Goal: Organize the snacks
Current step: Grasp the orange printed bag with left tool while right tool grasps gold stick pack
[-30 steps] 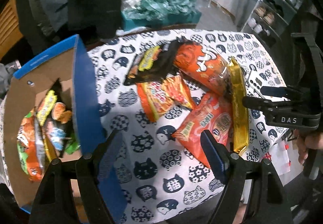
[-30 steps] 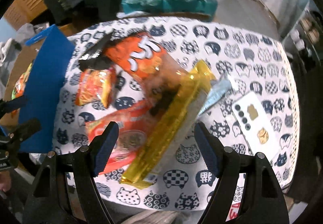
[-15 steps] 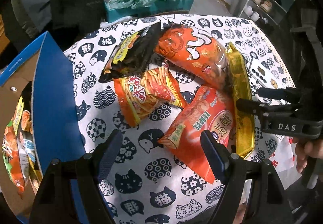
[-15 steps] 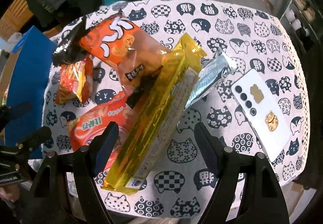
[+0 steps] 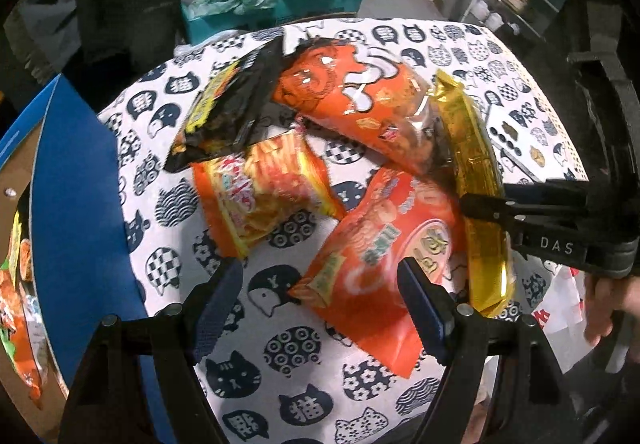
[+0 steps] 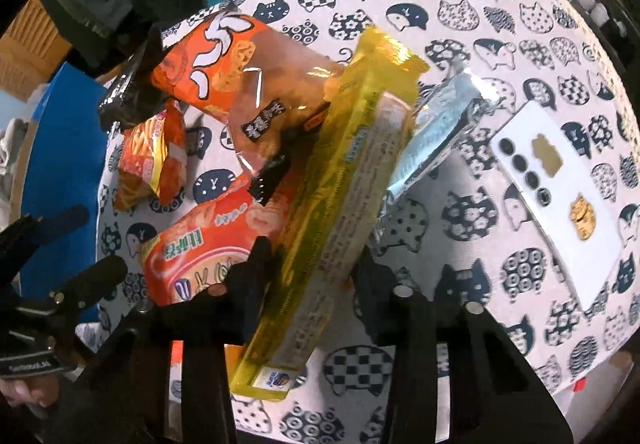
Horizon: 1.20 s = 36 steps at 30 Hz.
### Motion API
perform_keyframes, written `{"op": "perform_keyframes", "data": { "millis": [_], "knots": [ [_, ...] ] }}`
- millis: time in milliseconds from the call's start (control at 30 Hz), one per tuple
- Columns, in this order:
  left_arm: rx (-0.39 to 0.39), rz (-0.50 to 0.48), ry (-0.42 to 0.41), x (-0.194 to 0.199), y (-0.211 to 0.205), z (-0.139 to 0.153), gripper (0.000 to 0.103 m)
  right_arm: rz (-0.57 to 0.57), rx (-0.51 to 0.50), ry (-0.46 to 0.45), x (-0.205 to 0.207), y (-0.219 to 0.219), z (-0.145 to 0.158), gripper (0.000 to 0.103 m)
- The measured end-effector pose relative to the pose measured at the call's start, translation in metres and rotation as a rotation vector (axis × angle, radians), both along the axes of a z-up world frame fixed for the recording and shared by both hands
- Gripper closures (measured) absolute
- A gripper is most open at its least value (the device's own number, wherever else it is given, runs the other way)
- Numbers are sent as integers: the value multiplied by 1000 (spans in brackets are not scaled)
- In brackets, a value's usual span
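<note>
Several snack packs lie in a heap on the cat-print tablecloth [image 5: 280, 396]. My right gripper [image 6: 312, 268] has its jaws closed against the sides of the long yellow biscuit pack [image 6: 352, 180], near its lower end; the pack also shows in the left wrist view [image 5: 476, 196]. My left gripper [image 5: 320, 304] is open and empty, just above the red-orange snack bag [image 5: 376, 268]. A large orange bag [image 5: 360, 108], a black bag [image 5: 228, 112] and a small orange fries bag [image 5: 260, 188] lie behind. A silver pack [image 6: 436, 140] lies beside the yellow one.
A blue cardboard box [image 5: 76, 212] with several snacks inside stands at the table's left edge. A white phone [image 6: 560, 196] lies on the cloth at the right. A teal crate of wrapped items [image 5: 272, 0] sits beyond the table.
My right gripper has moved forward and closed from open onto the yellow pack. My left gripper has moved right, away from the box and closer to the heap.
</note>
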State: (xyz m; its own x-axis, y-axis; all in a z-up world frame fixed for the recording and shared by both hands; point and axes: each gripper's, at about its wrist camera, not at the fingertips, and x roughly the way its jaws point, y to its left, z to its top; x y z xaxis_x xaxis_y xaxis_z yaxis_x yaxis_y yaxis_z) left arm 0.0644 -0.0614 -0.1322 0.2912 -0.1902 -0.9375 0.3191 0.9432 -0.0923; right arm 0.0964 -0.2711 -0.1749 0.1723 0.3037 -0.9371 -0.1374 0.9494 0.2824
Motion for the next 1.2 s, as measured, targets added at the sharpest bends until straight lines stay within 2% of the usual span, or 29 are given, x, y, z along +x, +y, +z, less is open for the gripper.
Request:
{"op": "perform_keyframes", "data": {
  "millis": [167,300,400,567,633,700,900,1100,1167,1200],
  "knots": [
    [-36,-80,25,2,-20,-1,22,69,-96,9,4,-16,7,74],
    [-8,-165,38,0,-38,-9,22,138,-185,17,4,-31,9,75],
    [11,-200,60,1,-49,-19,22,153,-215,25,4,-45,5,75],
    [30,-212,98,6,-59,-35,22,116,-167,15,5,-58,2,74],
    [46,-209,97,8,-63,-39,22,112,-157,15,6,-60,0,69],
    [48,-209,96,11,-66,-42,18,112,-145,21,7,-60,-2,60],
    [60,-225,103,14,-80,-51,16,100,-127,8,3,-54,-11,51],
    [97,-260,62,7,-92,-57,14,94,-141,17,3,-35,-23,51],
    [87,-258,56,5,-90,-57,22,93,-139,17,0,-35,-28,51],
    [84,-256,57,5,-90,-57,27,87,-135,16,-2,-32,-32,59]
  ]
}}
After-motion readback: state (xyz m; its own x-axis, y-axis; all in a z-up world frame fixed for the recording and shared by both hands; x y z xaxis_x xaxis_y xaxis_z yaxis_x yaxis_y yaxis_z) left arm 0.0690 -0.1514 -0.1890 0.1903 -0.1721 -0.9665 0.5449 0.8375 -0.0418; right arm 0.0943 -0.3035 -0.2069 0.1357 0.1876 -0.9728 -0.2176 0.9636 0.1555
